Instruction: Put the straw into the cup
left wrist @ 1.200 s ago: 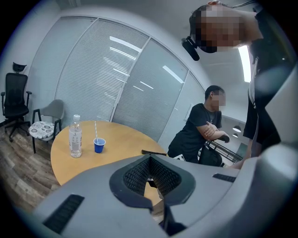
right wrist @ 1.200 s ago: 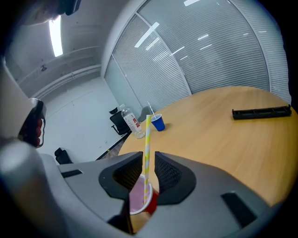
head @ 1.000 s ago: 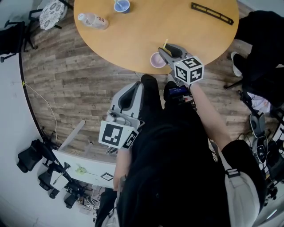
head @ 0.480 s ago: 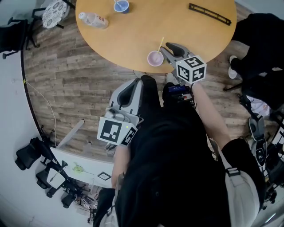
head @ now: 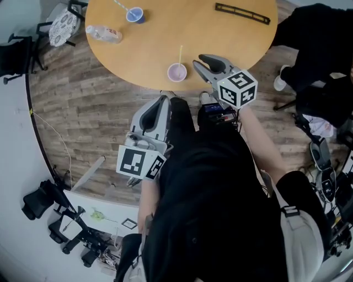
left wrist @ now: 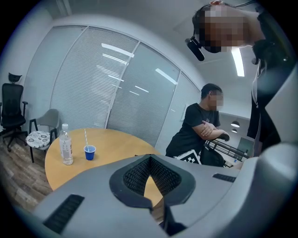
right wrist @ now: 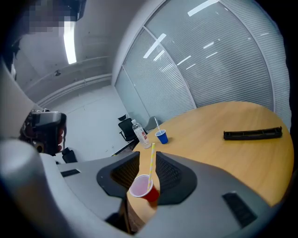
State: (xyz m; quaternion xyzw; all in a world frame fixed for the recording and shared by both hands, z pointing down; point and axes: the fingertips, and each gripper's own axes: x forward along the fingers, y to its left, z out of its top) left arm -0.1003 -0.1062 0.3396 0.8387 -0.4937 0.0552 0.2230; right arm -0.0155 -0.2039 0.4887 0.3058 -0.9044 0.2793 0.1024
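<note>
Table (head: 231,44), round, wood: broad bare stretch across the middle and right, reachable from the near rim. Obstacles on it: red cup (head: 177,72) close to the near rim, a yellow straw (head: 180,55) rising from its mouth and barring a straight descent there; blue cup (head: 134,15) and a standing bottle (head: 103,34) near each other at the far left, well apart from the red cup; black bar (head: 242,14) lying along the far right. Right gripper (head: 199,61), jaws parted, sits just right of the red cup, a strip of bare wood between. Left gripper (head: 160,104), jaws together, hangs below the rim over the floor (head: 83,110). Beyond the table: seated person (head: 314,33) at right, chair (head: 63,22) at left.
</note>
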